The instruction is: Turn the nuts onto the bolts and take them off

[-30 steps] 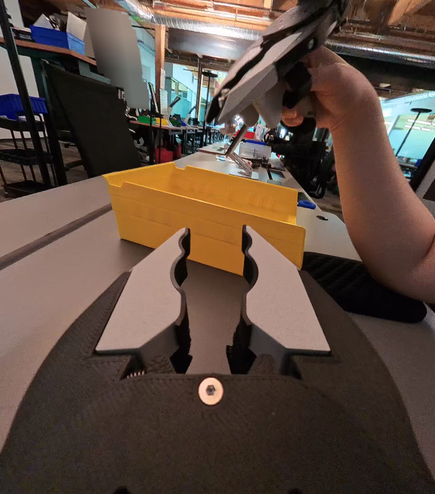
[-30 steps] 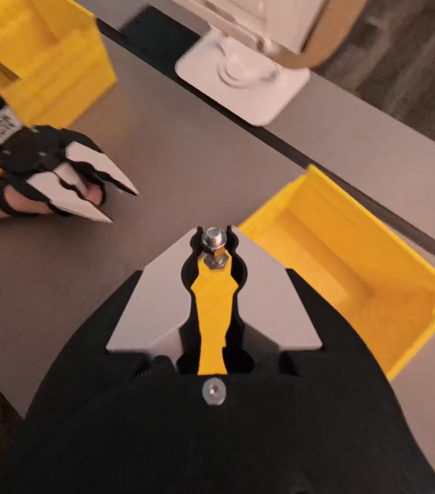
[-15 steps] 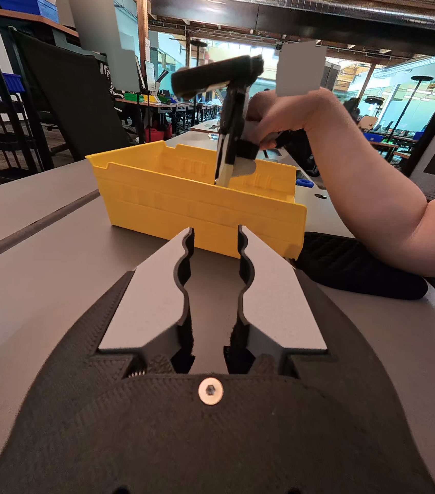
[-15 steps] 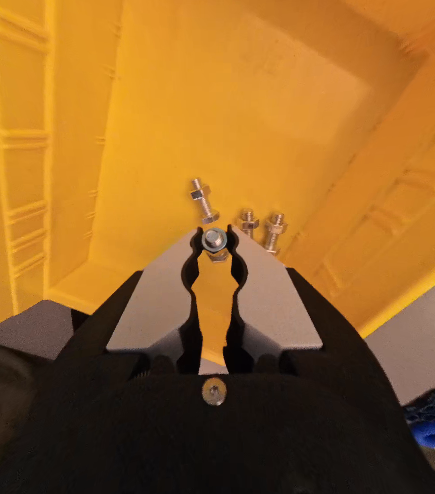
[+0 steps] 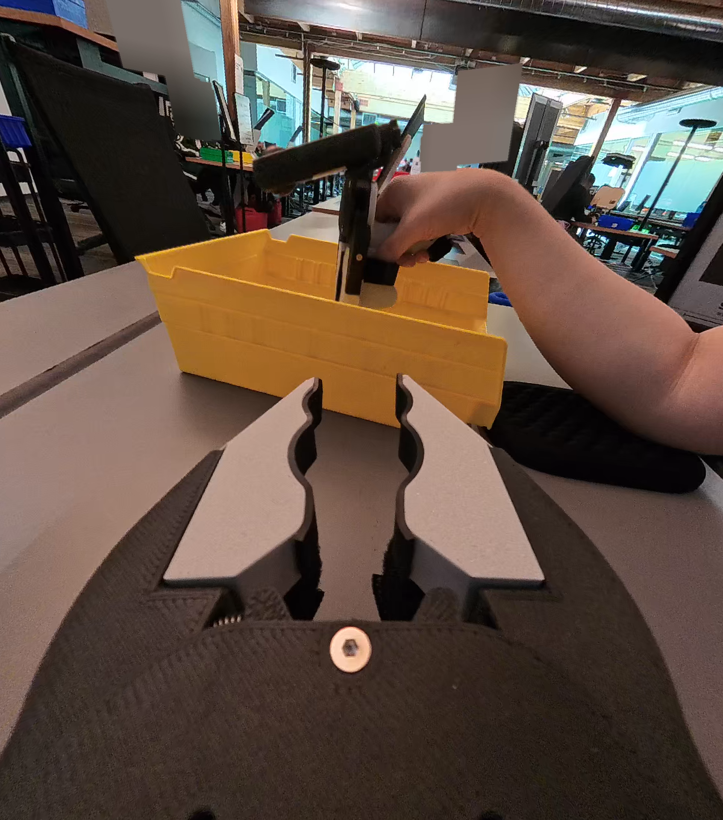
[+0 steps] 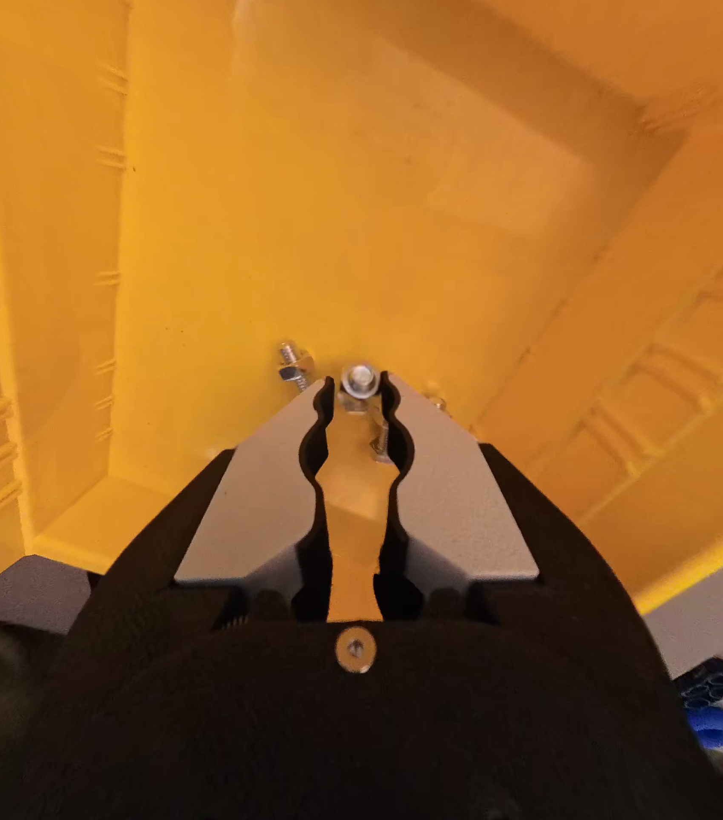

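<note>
- While the grey table [image 5: 84, 443] carries everything, the yellow bin [image 5: 319, 350] is the landmark: it sits on the table just ahead of the left gripper [image 5: 356, 390], with a black pad [image 5: 581, 448] at its right end under the person's forearm [image 5: 595, 337].
- Left gripper: low before the bin's near wall, fingers parted with only table showing between them — it holds nothing, as a second ago.
- Right gripper [image 6: 357, 386]: a second ago it was raised clear above the bin; now it is plunged inside, tips close to the bin's floor [image 6: 351, 199].
- Its fingers stand narrowly apart at the tips, closed on a bolt with a nut [image 6: 357, 384] threaded on, seen end-on. Whether the bolt already touches the floor I cannot tell.
- Beside that bolt, inside the bin, lie other assembled bolts — one [image 6: 295, 368] just left of the tips, another [image 6: 379, 441] showing between the fingers; a third to the right is mostly hidden.
- My reading: this pair is finished and is being put down with the rest, so release looks like the next move.
</note>
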The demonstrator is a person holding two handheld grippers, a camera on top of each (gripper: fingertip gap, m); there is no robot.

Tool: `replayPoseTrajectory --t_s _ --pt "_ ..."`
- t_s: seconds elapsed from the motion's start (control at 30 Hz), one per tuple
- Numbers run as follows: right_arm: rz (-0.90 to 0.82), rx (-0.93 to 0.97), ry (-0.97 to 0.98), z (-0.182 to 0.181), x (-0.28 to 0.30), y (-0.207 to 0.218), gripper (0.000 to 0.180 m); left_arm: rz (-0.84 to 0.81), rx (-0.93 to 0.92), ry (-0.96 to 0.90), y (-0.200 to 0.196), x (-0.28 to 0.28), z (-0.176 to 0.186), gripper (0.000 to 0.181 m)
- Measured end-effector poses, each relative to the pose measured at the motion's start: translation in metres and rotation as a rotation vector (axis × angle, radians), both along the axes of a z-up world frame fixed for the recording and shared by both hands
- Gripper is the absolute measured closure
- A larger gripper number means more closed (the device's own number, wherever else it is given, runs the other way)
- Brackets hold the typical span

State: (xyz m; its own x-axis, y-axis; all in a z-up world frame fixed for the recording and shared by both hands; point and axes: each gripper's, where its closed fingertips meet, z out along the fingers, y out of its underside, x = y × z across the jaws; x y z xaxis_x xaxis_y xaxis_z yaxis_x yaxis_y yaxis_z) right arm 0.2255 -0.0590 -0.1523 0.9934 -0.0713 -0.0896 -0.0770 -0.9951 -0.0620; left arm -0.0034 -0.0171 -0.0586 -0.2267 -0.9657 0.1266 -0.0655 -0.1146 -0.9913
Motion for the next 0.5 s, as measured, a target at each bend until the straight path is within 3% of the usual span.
replayPoseTrajectory --t_s 0.13,0.3,0.33,0.37,0.4,0.43,0.5 --pt "0.021 0.197 -0.049 0.042 0.004 0.014 0.158 0.014 0.008 -0.028 0.003 -0.003 0.012 0.148" --pt "0.019 0.774 -0.289 0.167 0.028 0.031 0.15 0.043 -0.011 -0.142 0.008 -0.018 0.072 0.147" --pt "-0.006 0.883 -0.302 0.187 0.031 0.027 0.142 0.055 -0.001 -0.155 0.011 -0.024 0.088 0.147" --pt "-0.024 0.956 -0.288 0.198 0.032 0.02 0.121 0.075 0.027 -0.159 0.015 -0.031 0.105 0.147" --pt "-0.023 0.991 -0.242 0.196 0.03 0.013 0.097 0.108 0.069 -0.152 0.021 -0.039 0.12 0.146" --pt "-0.009 0.976 -0.186 0.183 0.029 0.006 0.084 0.157 0.121 -0.133 0.03 -0.05 0.135 0.144" --pt "-0.05 0.761 -0.143 0.137 0.047 -0.013 0.086 0.29 0.235 -0.026 0.056 -0.076 0.154 0.137"
